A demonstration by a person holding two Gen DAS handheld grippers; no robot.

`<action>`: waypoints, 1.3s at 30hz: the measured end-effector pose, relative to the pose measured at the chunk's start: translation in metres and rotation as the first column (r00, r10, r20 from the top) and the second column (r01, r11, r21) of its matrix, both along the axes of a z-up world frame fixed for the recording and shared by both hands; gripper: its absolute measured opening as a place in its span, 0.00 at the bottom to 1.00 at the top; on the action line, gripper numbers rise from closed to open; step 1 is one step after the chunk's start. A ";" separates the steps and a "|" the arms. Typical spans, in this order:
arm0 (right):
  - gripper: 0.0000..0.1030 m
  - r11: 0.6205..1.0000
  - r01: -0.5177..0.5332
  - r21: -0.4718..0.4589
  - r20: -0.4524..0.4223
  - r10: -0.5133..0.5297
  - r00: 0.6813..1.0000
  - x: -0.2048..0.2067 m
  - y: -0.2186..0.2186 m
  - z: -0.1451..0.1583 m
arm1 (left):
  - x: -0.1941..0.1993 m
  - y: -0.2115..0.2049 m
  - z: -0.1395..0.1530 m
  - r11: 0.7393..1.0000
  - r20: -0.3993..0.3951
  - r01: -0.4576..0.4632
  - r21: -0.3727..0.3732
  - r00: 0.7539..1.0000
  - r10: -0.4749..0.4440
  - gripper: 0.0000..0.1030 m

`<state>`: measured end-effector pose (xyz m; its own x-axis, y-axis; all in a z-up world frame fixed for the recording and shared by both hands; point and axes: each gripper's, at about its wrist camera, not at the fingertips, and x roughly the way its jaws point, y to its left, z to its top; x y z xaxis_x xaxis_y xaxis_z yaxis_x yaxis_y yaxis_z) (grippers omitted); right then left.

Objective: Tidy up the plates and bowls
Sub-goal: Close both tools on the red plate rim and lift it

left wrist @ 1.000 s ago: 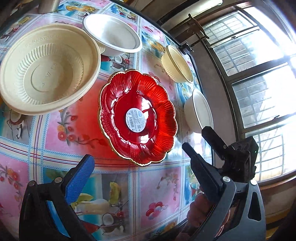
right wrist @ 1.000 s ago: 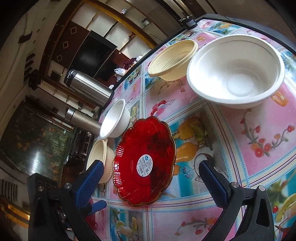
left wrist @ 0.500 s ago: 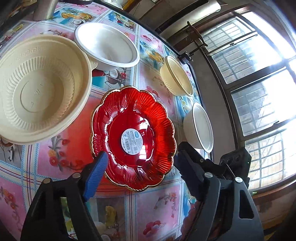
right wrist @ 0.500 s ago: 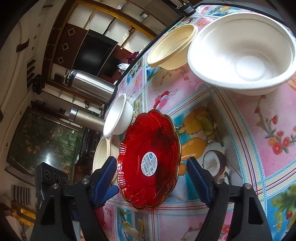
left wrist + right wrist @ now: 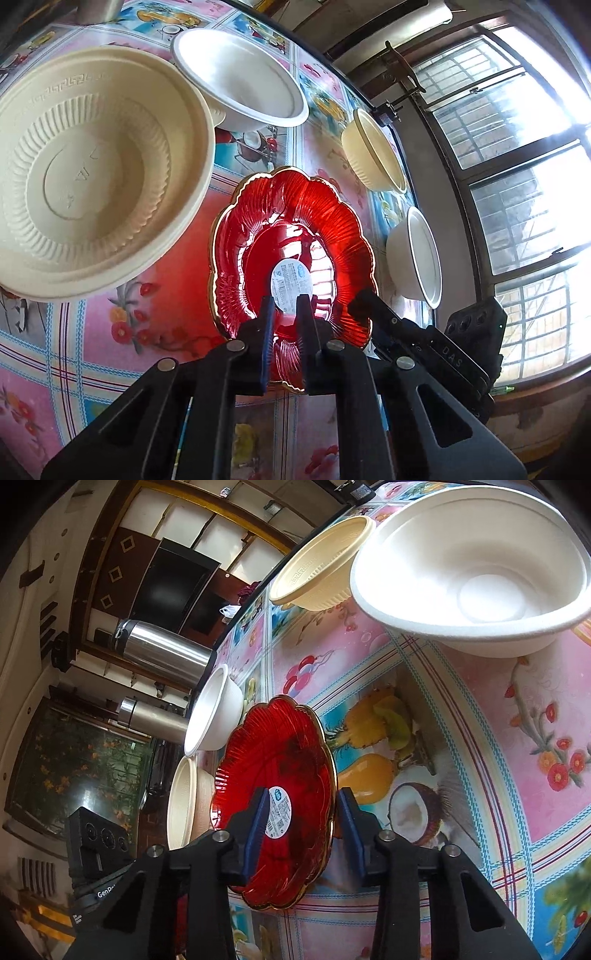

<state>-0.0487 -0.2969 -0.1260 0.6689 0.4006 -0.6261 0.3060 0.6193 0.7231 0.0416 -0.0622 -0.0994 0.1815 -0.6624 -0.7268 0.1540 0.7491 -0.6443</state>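
Both my grippers just closed in; left gripper (image 5: 284, 306) is pinched together on the near rim of the scalloped red plastic plate (image 5: 295, 236), right gripper (image 5: 301, 812) straddles its right edge, contact unclear; plate sits on the bench (image 5: 480, 709), so lifting looks next.

Your left gripper (image 5: 286, 301) and right gripper (image 5: 301, 797): black plastic frames, triangular cutouts, 2 fingers each with blue ribbed pads (image 5: 256, 825), silver round pivot screws (image 5: 235, 345), white lettering on the housings.
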 end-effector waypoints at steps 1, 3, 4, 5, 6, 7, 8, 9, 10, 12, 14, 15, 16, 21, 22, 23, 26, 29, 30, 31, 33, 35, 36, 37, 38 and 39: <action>0.26 1.000 0.002 0.002 -0.002 -0.002 1.000 0.000 -0.001 -0.003 | 0.000 0.002 -0.001 1.000 -0.012 -0.002 -0.015 1.000 0.001 0.09; 0.21 1.000 0.002 0.009 -0.006 -0.002 1.000 0.000 -0.002 -0.007 | -0.002 0.005 0.004 0.999 -0.013 0.005 -0.040 1.000 -0.006 0.09; 0.20 1.000 0.001 0.014 -0.008 0.000 1.000 0.000 -0.003 -0.008 | -0.005 0.008 0.007 0.999 0.003 0.004 -0.032 1.000 -0.004 0.09; 0.20 1.000 -0.003 0.023 -0.005 0.004 1.000 0.000 -0.003 -0.010 | -0.007 0.012 0.011 1.000 0.018 -0.006 -0.020 1.000 0.006 0.09; 0.21 1.000 -0.006 0.025 -0.001 0.006 1.000 0.000 -0.003 -0.010 | -0.010 0.017 0.015 1.000 0.022 -0.020 -0.003 1.000 0.020 0.11; 0.21 1.000 -0.006 0.020 0.003 0.006 1.000 0.001 -0.003 -0.010 | -0.012 0.023 0.018 0.999 0.023 -0.035 0.017 0.999 0.034 0.20; 0.21 1.000 -0.008 0.014 0.006 0.008 1.000 -0.001 -0.003 -0.009 | -0.014 0.028 0.021 0.998 0.027 -0.052 0.041 0.998 0.051 0.36; 0.22 1.000 -0.010 0.013 0.013 0.010 1.000 -0.001 -0.003 -0.009 | -0.016 0.033 0.023 0.995 0.031 -0.071 0.070 0.997 0.069 0.47; 0.24 1.000 -0.009 0.011 0.019 0.009 1.000 -0.002 -0.003 -0.008 | -0.016 0.036 0.023 0.993 0.029 -0.087 0.085 0.996 0.085 0.62; 0.24 1.000 -0.008 0.001 0.025 0.008 1.000 -0.002 -0.002 -0.007 | -0.014 0.039 0.022 0.990 0.031 -0.114 0.083 0.993 0.112 0.62; 0.24 1.000 -0.006 0.003 0.026 0.006 1.000 -0.002 -0.002 -0.007 | -0.010 0.036 0.018 0.989 0.028 -0.118 0.092 0.993 0.116 0.62; 0.24 1.000 -0.007 0.001 0.027 0.007 1.000 -0.001 -0.001 -0.007 | -0.008 0.031 0.016 0.989 0.021 -0.114 0.093 0.993 0.113 0.62; 0.24 1.000 -0.008 -0.002 0.028 0.008 1.000 -0.001 -0.001 -0.007 | -0.005 0.026 0.013 0.990 0.015 -0.109 0.093 0.994 0.108 0.62; 0.24 1.000 -0.005 0.001 0.041 0.005 0.999 -0.002 -0.003 -0.006 | 0.004 0.004 0.002 0.990 0.016 -0.097 0.105 0.995 0.095 0.61; 0.24 1.000 -0.006 0.001 0.044 0.006 0.999 -0.002 -0.003 -0.006 | 0.004 0.002 0.001 0.989 0.025 -0.099 0.109 0.995 0.097 0.57; 0.24 1.000 -0.006 -0.001 0.046 0.006 0.999 -0.002 -0.003 -0.006 | 0.004 0.000 0.000 0.988 0.035 -0.095 0.118 0.995 0.092 0.47; 0.24 1.000 -0.009 -0.002 0.048 0.009 0.999 -0.001 -0.004 -0.008 | 0.005 -0.002 -0.002 0.987 0.041 -0.083 0.139 0.996 0.078 0.22; 0.25 1.000 -0.013 -0.003 0.042 0.013 0.999 0.000 -0.003 -0.009 | 0.003 0.003 -0.003 0.984 0.057 -0.099 0.148 0.994 0.092 0.10; 0.25 1.000 -0.012 -0.007 0.042 0.012 0.999 0.000 -0.002 -0.009 | 0.003 0.005 -0.004 0.983 0.057 -0.102 0.150 0.994 0.094 0.09; 0.25 1.000 -0.011 -0.006 0.044 0.011 0.999 0.000 -0.003 -0.009 | 0.002 0.005 -0.005 0.983 0.057 -0.099 0.153 0.994 0.091 0.09; 0.25 1.000 -0.011 -0.006 0.050 0.011 0.999 -0.001 -0.003 -0.009 | -0.001 0.005 -0.006 0.982 0.066 -0.093 0.162 0.994 0.083 0.07; 0.21 0.999 -0.012 -0.033 0.046 0.014 0.999 0.000 -0.001 -0.008 | -0.004 0.005 -0.005 0.983 0.075 -0.083 0.163 0.995 0.072 0.06; 0.19 0.999 -0.006 -0.050 0.041 0.008 0.999 0.000 0.000 -0.007 | -0.006 0.005 -0.005 0.984 0.076 -0.078 0.158 0.995 0.067 0.06; 0.13 0.998 0.003 -0.064 0.034 -0.001 0.999 -0.001 -0.001 -0.007 | -0.009 0.005 -0.004 0.986 0.077 -0.072 0.152 0.995 0.060 0.06; 0.08 0.998 0.013 -0.068 0.029 -0.011 1.000 -0.003 -0.002 -0.008 | -0.010 0.005 -0.003 0.986 0.079 -0.066 0.151 0.995 0.055 0.06; 0.08 0.998 0.021 -0.063 0.030 -0.019 0.999 -0.005 -0.003 -0.008 | -0.013 0.006 -0.001 0.987 0.084 -0.062 0.150 0.995 0.050 0.06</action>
<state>-0.0536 -0.3001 -0.1337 0.6945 0.3476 -0.6300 0.2981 0.6579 0.6916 0.0285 -0.0564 -0.1009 0.2760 -0.5323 -0.8003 0.1554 0.8464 -0.5094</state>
